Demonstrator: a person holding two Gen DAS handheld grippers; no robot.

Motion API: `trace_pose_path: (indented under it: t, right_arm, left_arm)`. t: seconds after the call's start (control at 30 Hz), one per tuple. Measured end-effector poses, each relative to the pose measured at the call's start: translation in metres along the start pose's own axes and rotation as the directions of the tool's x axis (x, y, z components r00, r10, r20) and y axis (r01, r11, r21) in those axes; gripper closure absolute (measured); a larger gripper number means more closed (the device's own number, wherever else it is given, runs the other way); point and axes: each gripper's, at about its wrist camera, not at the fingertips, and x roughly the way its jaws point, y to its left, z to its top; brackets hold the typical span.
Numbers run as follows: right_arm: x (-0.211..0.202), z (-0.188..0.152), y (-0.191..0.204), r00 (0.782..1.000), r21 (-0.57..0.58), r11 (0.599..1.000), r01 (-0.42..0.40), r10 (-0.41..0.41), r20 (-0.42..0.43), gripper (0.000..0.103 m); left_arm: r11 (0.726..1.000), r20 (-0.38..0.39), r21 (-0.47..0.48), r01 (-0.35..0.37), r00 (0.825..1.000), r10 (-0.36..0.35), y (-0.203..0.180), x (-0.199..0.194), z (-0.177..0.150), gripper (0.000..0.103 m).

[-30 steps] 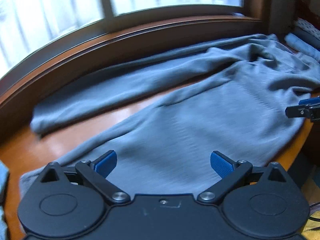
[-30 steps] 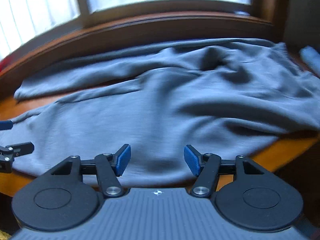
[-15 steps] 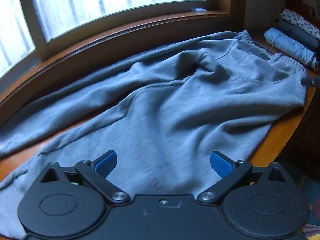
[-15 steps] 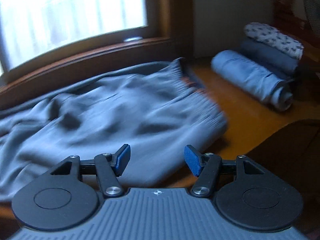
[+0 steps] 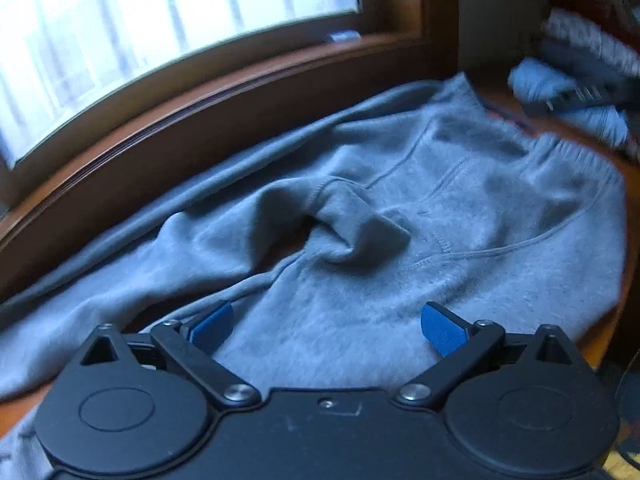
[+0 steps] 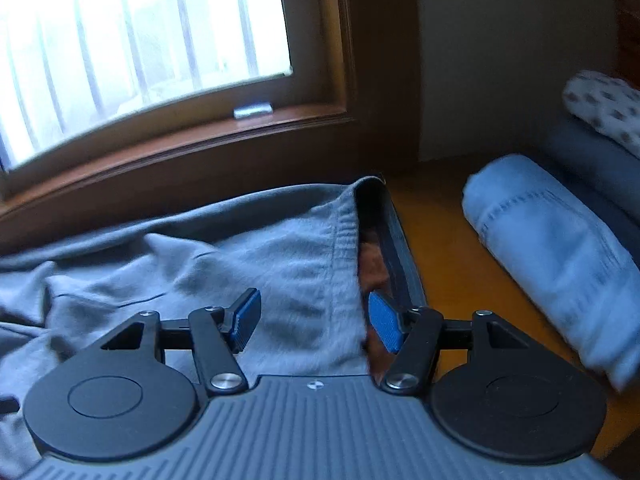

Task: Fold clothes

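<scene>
Grey sweatpants [image 5: 460, 216] lie spread and rumpled on a wooden table [image 6: 448, 248], legs running left along the window, waistband at the right. My left gripper [image 5: 326, 326] is open and empty, low over the seat of the pants. My right gripper [image 6: 314, 322] is open, its jaws either side of the ribbed waistband [image 6: 340, 248], which gapes open; it grips nothing. The pants also fill the lower left of the right wrist view [image 6: 200, 264].
A rolled light-blue denim piece [image 6: 560, 264] lies right of the waistband, with a dark folded garment [image 6: 600, 176] and a spotted white one [image 6: 604, 108] stacked behind. A wooden window sill [image 5: 224, 92] runs along the back. The table's edge [image 5: 600, 336] is at the right.
Both grippers have swung right along the pants, from the legs toward the waistband. The right gripper has closed in on the waistband. Both stayed open.
</scene>
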Motion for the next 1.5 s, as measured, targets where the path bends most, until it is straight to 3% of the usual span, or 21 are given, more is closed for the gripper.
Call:
trace_pose_path:
  t: [0.23, 0.33, 0.37, 0.43, 0.47, 0.5, 0.57, 0.63, 0.67, 0.7, 0.73, 0.77, 0.9, 0.97, 1.0, 1.03, 1.13, 1.2, 1.37, 1.43, 1.5]
  right_arm:
    - [0.081, 0.018, -0.029, 0.989, -0.001, 0.997, -0.077, 0.077, -0.129, 0.040]
    - [0.075, 0.009, -0.034, 0.984, -0.011, 0.991, -0.130, 0.128, -0.126, 0.039]
    - [0.071, 0.006, -0.035, 0.978, -0.013, 0.987, -0.162, 0.158, -0.134, 0.044]
    - [0.060, -0.003, -0.039, 0.963, 0.004, 0.970, -0.245, 0.244, -0.115, 0.064]
    - [0.055, -0.006, -0.043, 0.950, 0.022, 0.955, -0.296, 0.297, -0.100, 0.086]
    - [0.054, -0.005, -0.052, 0.927, 0.074, 0.930, -0.359, 0.365, -0.091, 0.097]
    - [0.056, -0.001, -0.066, 0.877, 0.171, 0.873, -0.457, 0.474, -0.081, 0.096]
    - [0.061, 0.004, -0.079, 0.825, 0.260, 0.811, -0.524, 0.559, -0.080, 0.085]
    - [0.063, 0.007, -0.080, 0.829, 0.250, 0.817, -0.520, 0.553, -0.085, 0.075]
    - [0.066, 0.010, -0.080, 0.839, 0.226, 0.831, -0.508, 0.537, -0.088, 0.057]
    - [0.070, 0.011, -0.080, 0.851, 0.210, 0.846, -0.490, 0.517, -0.096, 0.049]
    - [0.073, 0.012, -0.080, 0.862, 0.195, 0.860, -0.472, 0.497, -0.103, 0.044]
    - [0.088, 0.014, -0.079, 0.882, 0.141, 0.885, -0.445, 0.460, -0.102, 0.045]
    - [0.094, 0.014, -0.078, 0.877, 0.115, 0.879, -0.462, 0.472, -0.092, 0.051]
    - [0.096, 0.015, -0.077, 0.875, 0.093, 0.880, -0.465, 0.473, -0.098, 0.085]
    - [0.097, 0.016, -0.073, 0.866, 0.063, 0.874, -0.482, 0.486, -0.120, 0.095]
    - [0.071, 0.020, -0.068, 0.852, -0.007, 0.853, -0.522, 0.522, -0.036, 0.096]
    - [0.037, 0.038, -0.071, 0.834, -0.039, 0.839, -0.543, 0.544, 0.094, 0.096]
    - [0.018, 0.100, -0.080, 0.835, -0.163, 0.892, -0.421, 0.452, 0.314, 0.096]
    - [0.058, 0.115, -0.080, 0.880, -0.173, 0.922, -0.346, 0.383, 0.280, 0.095]
    - [0.109, 0.118, -0.081, 0.938, -0.127, 0.952, -0.278, 0.298, 0.177, 0.089]
  left_arm:
    - [0.995, -0.095, -0.089, -0.042, 0.995, 0.034, -0.016, 0.020, 0.003, 0.003]
    - [0.988, -0.143, -0.135, -0.079, 0.988, 0.060, -0.023, 0.024, 0.001, 0.003]
    - [0.984, -0.160, -0.148, -0.095, 0.985, 0.070, -0.025, 0.026, 0.001, 0.002]
    - [0.976, -0.179, -0.187, -0.113, 0.981, 0.079, -0.026, 0.028, 0.001, 0.002]
    - [0.971, -0.191, -0.205, -0.119, 0.978, 0.080, -0.026, 0.028, 0.002, 0.001]
    - [0.967, -0.202, -0.219, -0.127, 0.976, 0.083, -0.026, 0.029, 0.003, 0.001]
    - [0.960, -0.218, -0.241, -0.145, 0.972, 0.092, -0.027, 0.028, 0.003, 0.000]
    - [0.953, -0.230, -0.254, -0.167, 0.967, 0.108, -0.029, 0.028, 0.004, 0.000]
    - [0.950, -0.236, -0.257, -0.177, 0.965, 0.116, -0.031, 0.028, 0.005, 0.000]
    - [0.948, -0.240, -0.258, -0.187, 0.963, 0.125, -0.032, 0.027, 0.005, 0.000]
    - [0.946, -0.245, -0.258, -0.197, 0.960, 0.134, -0.033, 0.026, 0.005, 0.000]
    - [0.943, -0.250, -0.260, -0.208, 0.958, 0.142, -0.034, 0.026, 0.006, 0.000]
    - [0.929, -0.264, -0.285, -0.235, 0.951, 0.159, -0.038, 0.024, 0.007, 0.000]
    - [0.925, -0.270, -0.292, -0.245, 0.948, 0.167, -0.040, 0.024, 0.008, 0.000]
    - [0.922, -0.272, -0.295, -0.251, 0.947, 0.171, -0.041, 0.024, 0.008, 0.000]
    - [0.919, -0.275, -0.298, -0.257, 0.945, 0.175, -0.042, 0.024, 0.009, 0.000]
    - [0.915, -0.282, -0.293, -0.278, 0.939, 0.195, -0.045, 0.019, 0.012, 0.001]
    - [0.912, -0.262, -0.293, -0.288, 0.941, 0.213, -0.047, 0.010, 0.016, 0.001]
    - [0.906, -0.217, -0.299, -0.300, 0.946, 0.242, -0.043, -0.002, 0.032, 0.001]
    - [0.906, -0.228, -0.295, -0.303, 0.943, 0.242, -0.042, 0.007, 0.036, 0.001]
    - [0.911, -0.242, -0.286, -0.298, 0.942, 0.233, -0.044, 0.018, 0.038, 0.001]
